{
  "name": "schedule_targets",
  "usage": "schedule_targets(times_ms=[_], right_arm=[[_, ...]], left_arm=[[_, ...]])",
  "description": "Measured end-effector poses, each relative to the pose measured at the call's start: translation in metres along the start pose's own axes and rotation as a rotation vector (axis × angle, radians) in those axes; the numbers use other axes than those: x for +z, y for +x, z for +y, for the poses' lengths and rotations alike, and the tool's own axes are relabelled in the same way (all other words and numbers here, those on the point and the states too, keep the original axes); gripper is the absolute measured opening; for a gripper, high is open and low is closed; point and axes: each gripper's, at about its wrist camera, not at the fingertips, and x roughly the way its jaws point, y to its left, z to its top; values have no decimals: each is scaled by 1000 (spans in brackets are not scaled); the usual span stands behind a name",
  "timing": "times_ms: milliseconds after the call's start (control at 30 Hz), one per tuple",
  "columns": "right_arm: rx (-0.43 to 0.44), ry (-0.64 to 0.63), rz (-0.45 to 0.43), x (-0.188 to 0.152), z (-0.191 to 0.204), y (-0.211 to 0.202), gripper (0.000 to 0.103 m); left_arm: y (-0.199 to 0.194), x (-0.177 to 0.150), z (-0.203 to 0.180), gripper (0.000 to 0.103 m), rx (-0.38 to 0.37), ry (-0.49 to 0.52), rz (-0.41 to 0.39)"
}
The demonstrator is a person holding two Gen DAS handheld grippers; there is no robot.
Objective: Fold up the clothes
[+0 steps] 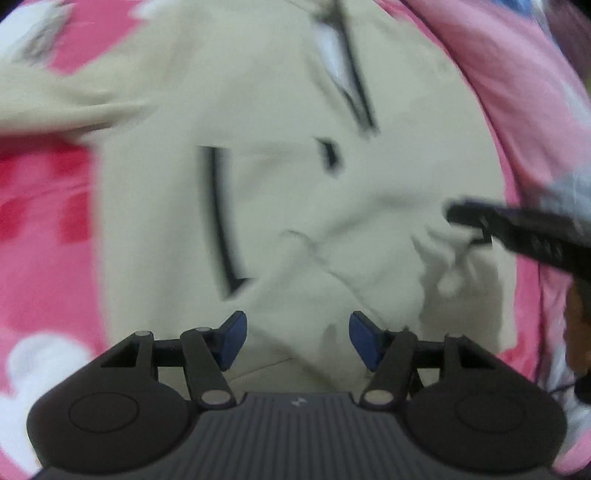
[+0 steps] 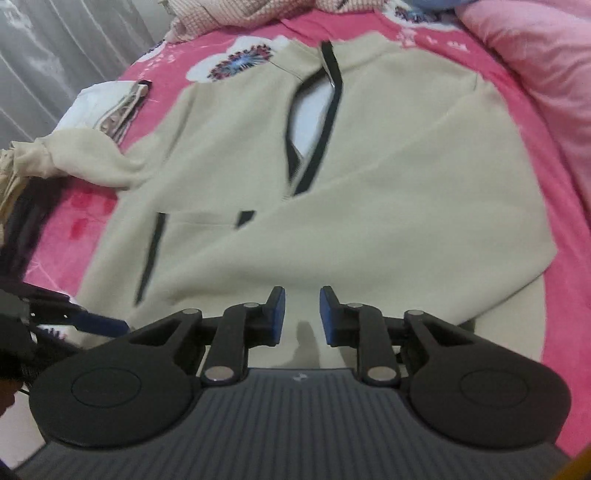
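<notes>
Left wrist view
- Picture: motion-blurred, edges smeared.
- Sweatshirt: cream, dark zipper at the neck toward 12 o'clock, dark-edged pocket slit at centre-left; fills most of the frame, spread on the bedcover.
- Bedcover: pink with white flower shapes, showing from 7 to 10 o'clock and along the 1 to 4 o'clock rim.
- Left gripper: at 6 o'clock, jaws released and standing apart over a raised fold of cream cloth; blue pads not pressing on it.
- Right gripper: enters from 3 o'clock, tip at bunched cream cloth; whether it pinches the cloth, cannot tell here.

Right wrist view
- Sweatshirt: lies front up on the bed, collar toward 12 o'clock, hem toward 6 o'clock; one sleeve trails to 9 o'clock, the other is folded across the body.
- Bedcover: pink, flower print near 11 o'clock.
- Pink quilt: heaped at 2 o'clock.
- White folded garment: at 10 o'clock, just beside the sleeve.
- Checked cloth: at 12 o'clock edge.
- Curtain: grey, upper left.
- Right gripper: at 6 o'clock above the hem, jaws narrowed with a clear gap, nothing clamped.
- Left gripper: blue-tipped, at 8 o'clock beside the hem corner.
</notes>
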Motion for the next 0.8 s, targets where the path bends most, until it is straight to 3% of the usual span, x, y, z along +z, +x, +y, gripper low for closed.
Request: schedule_targets(times_ms=[100, 300, 400, 500, 667, 800], right_arm=[[38, 9, -13, 19, 23, -10, 21], [203, -107, -103, 92, 110, -7, 21], [269, -179, -134, 123, 160, 4, 21], [302, -200, -139, 138, 195, 14, 21], [323, -165, -81, 135, 220, 28, 21], [280, -143, -26, 124, 220, 35, 21]], left_arm=[[-41, 0, 48, 64, 47, -141, -95], [-116, 11, 148, 72, 287, -390, -367], [-130, 30, 184, 75, 360, -490, -449], [-133, 47, 214, 82, 372, -570, -473], [-121, 69, 235, 82, 410, -660, -453], [-115, 69, 243, 72, 432, -756, -484]])
